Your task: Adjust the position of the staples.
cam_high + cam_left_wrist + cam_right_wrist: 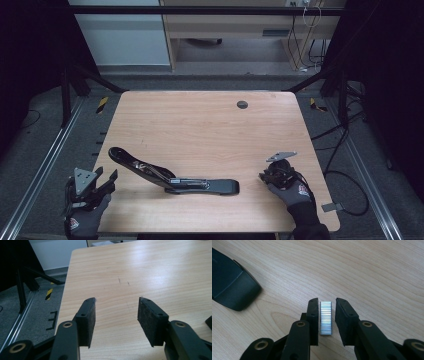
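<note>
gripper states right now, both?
Left gripper: open, nothing between the pads, bare table ahead.
Right gripper: open around the strip of staples lying on the table, small gaps either side.

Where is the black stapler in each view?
High view: the stapler lies open at the front centre of the table.
Left gripper view: a dark corner at the right edge, probably the stapler's tip.
Right gripper view: its rounded black end, upper left.
Shared landmark: the light wood table top.
</note>
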Action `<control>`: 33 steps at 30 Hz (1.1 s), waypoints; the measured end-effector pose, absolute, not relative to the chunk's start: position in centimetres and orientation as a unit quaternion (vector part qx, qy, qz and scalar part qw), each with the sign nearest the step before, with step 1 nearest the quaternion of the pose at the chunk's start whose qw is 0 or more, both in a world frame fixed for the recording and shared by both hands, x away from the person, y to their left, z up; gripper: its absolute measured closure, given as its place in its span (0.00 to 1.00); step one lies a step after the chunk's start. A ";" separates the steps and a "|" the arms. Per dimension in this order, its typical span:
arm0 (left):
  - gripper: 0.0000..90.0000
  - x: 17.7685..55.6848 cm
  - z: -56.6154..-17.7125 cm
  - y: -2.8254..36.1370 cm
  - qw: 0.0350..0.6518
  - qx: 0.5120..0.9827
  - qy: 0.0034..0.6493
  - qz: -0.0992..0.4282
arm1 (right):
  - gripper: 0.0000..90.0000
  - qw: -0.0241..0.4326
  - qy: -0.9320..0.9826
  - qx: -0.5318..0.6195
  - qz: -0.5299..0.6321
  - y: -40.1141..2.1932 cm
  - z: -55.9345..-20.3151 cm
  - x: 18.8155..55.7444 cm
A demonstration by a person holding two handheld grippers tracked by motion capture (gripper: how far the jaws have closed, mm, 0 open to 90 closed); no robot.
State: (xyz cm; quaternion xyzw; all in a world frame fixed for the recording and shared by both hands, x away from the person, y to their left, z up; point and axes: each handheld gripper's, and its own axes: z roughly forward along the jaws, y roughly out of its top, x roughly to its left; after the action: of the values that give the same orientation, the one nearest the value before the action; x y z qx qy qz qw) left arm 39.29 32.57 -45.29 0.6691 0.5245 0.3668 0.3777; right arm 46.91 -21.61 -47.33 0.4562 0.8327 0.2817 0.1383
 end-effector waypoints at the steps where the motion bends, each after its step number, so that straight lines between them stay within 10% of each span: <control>1: 0.55 39.3 -45.3 32.6 0.378 0.669 0.524 0.367 | 0.82 0.134 0.832 0.458 0.282 -21.5 -47.4 46.9; 33: 0.52 40.0 -49.4 31.4 0.351 0.700 0.519 0.344 | 0.87 0.144 0.838 0.443 0.282 -21.3 -47.2 47.1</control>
State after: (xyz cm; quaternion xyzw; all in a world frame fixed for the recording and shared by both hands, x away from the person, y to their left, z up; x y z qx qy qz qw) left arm 39.99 31.39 -49.38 0.6997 0.5186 0.3441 0.3508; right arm 47.05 -21.30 -47.22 0.4434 0.8384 0.2822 0.1441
